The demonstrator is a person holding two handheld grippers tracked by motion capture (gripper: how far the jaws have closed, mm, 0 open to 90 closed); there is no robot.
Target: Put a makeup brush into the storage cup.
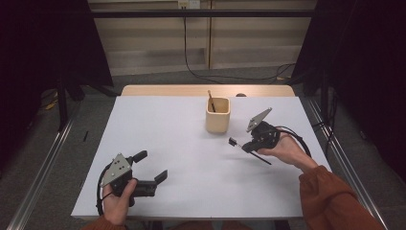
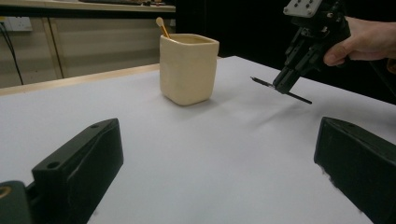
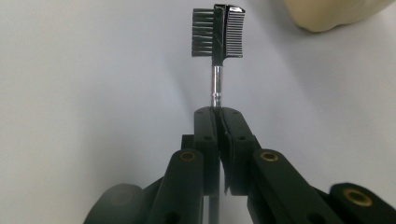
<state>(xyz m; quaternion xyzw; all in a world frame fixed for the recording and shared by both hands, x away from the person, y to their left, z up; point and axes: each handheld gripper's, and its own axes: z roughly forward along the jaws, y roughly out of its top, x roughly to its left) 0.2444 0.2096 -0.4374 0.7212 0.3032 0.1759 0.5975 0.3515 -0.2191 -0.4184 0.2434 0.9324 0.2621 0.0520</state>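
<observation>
The right gripper is clamped tight on one small brow brush, jaws pressed together around its thin shaft. Look at that head: a two-sided piece, stiff black bristles on one side, a fine-toothed black comb on the other, sitting on a shiny silver metal neck that runs into a slim dark handle. In the high view the brush sticks out of the right gripper above the white sheet, handle trailing back under the hand, just in front of the cup.

One cup here, cream-coloured, squarish with rounded corners, matte and smooth, with a single thin wooden stick leaning inside it.

Over at the near left, the left gripper rests on the table, its two blocky black jaws spread wide apart with nothing between them.
</observation>
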